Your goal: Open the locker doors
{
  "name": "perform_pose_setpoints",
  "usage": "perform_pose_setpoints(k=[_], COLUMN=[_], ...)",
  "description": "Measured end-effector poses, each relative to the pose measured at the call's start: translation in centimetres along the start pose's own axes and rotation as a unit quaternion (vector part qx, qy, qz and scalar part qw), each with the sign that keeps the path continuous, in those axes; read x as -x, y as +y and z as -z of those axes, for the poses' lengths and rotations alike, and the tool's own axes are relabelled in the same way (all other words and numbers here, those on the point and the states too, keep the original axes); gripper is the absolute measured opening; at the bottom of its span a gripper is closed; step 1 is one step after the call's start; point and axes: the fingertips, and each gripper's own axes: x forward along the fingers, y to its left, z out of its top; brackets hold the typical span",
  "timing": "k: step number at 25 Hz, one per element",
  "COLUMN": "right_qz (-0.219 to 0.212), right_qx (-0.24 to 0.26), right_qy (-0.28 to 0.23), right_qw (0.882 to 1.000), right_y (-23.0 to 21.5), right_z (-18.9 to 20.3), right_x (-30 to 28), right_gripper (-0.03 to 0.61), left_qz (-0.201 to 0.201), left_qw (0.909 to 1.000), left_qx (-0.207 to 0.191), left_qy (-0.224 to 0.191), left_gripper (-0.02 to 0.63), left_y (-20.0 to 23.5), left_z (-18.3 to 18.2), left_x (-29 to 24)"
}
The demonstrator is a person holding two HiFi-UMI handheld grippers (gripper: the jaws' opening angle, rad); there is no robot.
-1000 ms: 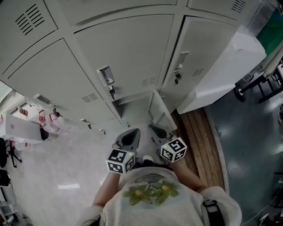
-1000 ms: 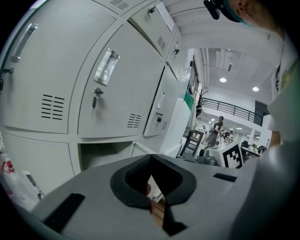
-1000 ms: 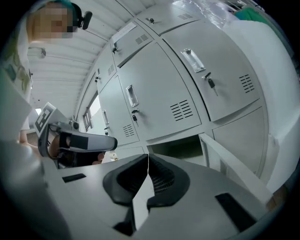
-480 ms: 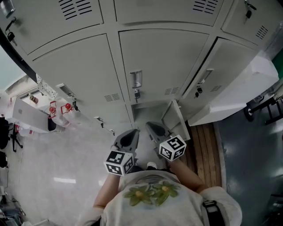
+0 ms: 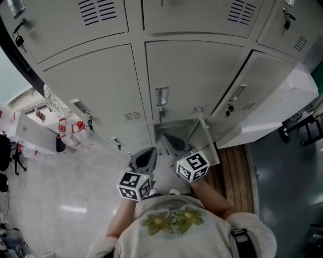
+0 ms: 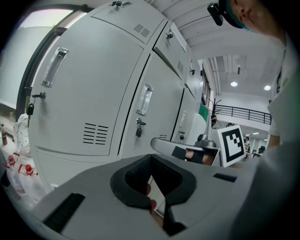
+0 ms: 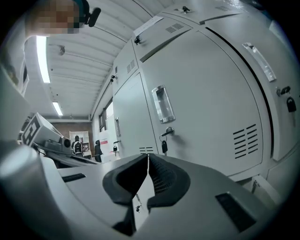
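The bank of lockers [image 5: 75,75] fills the view ahead of you, and only one low door [image 5: 208,143], just beyond your right gripper [image 5: 169,138], stands ajar, so most of the job looks undone. The middle door [image 5: 197,70] above it, with its handle [image 5: 161,95], is shut, as are its neighbours. Your right gripper and left gripper [image 5: 150,151] both have their jaws pressed together on nothing.

Hidden and cut off around the lockers
In the head view the right gripper [image 5: 169,139] covers part of the open bottom compartment [image 5: 174,127], so its inside cannot be made out. The top lockers [image 5: 192,15] run off the upper edge and the person's shirt [image 5: 171,221] off the lower. The left gripper [image 6: 151,159] blocks the lockers' bases in its own view. The key [image 7: 164,146] is too small to read.
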Motion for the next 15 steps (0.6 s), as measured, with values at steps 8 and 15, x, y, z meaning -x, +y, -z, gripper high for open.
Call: perform_pose_setpoints(k=[8, 15], right_qz=[0.019, 0.043], right_qx=[0.029, 0.048], right_qy=[-0.026, -0.031], right_qw=[0.999, 0.997], right_y=[0.0, -0.4], right_z=[-3.5, -5.4], right_x=[-1.6, -3.4], right_gripper=[0.032, 0.140], left_qz=[0.004, 0.001], left_qw=[0.9999, 0.9999], left_qx=[-0.006, -0.007], left_qy=[-0.008, -0.011], left_gripper=[0.029, 0.029], left_y=[0.9, 1.9], left_z=[-1.4, -2.1], left_x=[-0.4, -0.5])
